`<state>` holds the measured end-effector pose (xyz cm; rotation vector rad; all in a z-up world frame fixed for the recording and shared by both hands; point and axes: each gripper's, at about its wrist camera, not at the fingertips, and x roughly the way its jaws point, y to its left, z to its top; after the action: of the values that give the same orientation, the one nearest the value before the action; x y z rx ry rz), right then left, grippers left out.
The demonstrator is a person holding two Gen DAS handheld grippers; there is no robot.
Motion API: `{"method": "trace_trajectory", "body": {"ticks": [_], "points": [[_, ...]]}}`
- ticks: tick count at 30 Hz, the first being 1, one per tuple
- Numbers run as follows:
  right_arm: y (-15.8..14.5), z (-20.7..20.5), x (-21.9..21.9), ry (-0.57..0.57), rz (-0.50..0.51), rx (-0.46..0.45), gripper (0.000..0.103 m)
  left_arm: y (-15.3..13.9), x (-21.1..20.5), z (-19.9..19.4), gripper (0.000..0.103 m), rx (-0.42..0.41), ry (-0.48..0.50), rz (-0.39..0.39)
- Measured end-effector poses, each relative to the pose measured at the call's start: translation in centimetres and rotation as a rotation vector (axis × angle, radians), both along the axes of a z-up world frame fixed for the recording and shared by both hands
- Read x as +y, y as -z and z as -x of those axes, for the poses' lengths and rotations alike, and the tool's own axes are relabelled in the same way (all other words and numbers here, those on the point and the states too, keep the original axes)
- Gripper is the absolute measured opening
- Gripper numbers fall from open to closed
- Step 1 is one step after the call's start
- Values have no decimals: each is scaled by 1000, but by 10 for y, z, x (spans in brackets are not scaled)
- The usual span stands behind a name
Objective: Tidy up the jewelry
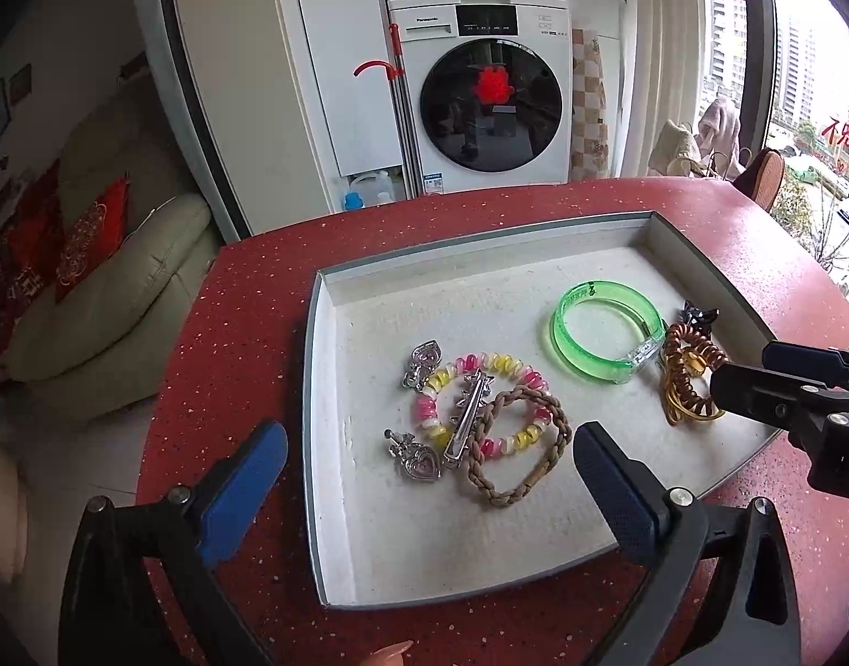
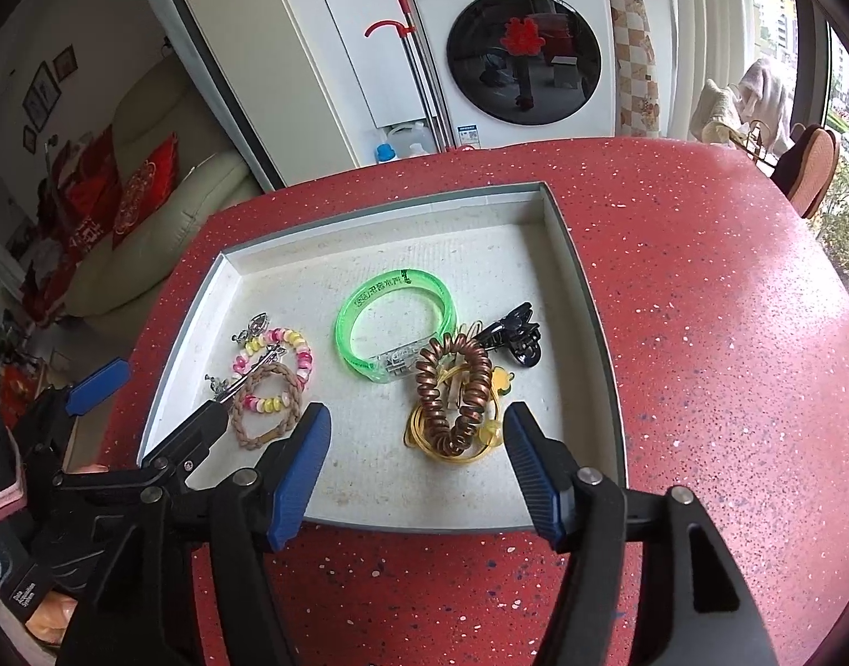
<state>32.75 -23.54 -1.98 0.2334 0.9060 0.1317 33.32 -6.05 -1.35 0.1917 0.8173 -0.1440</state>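
A shallow white tray (image 1: 335,499) (image 2: 580,255) lies on the red speckled table. It holds a green bangle (image 1: 607,333) (image 2: 394,324), a pink-yellow coil band (image 1: 485,405) (image 2: 274,372), a braided tan band (image 1: 516,447) (image 2: 266,405), a silver clip (image 1: 469,422), two silver heart earrings (image 1: 416,458), a copper coil band (image 1: 688,372) (image 2: 452,388) on yellow bands, and a black claw clip (image 2: 510,336). My left gripper (image 1: 430,469) is open, just in front of the braided band. My right gripper (image 2: 416,469) is open, empty, just in front of the copper coil.
The red table (image 1: 230,361) (image 2: 729,333) ends at a curved edge on the left and far sides. A washing machine (image 1: 491,94) and white cabinets stand beyond it. A cream sofa (image 1: 119,305) is at the left. A window is at the right.
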Motion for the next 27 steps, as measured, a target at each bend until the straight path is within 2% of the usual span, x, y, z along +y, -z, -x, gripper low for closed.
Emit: {"method": "trace_trajectory", "body": {"ticks": [5, 8, 13, 22, 27], "points": [[-6, 7, -3, 23, -27, -48, 89, -4, 4, 5, 103, -11, -19, -11], [-8, 13, -3, 40, -11, -89, 89, -7, 7, 10, 103, -20, -25, -8], [-10, 17, 1, 49, 24, -98, 89, -9, 10, 16, 103, -24, -34, -13], [-6, 20, 2, 17, 26, -26, 90, -12, 16, 27, 103, -18, -42, -13], [-7, 31, 1, 11, 30, -26, 90, -13, 21, 41, 103, -20, -48, 0]]}}
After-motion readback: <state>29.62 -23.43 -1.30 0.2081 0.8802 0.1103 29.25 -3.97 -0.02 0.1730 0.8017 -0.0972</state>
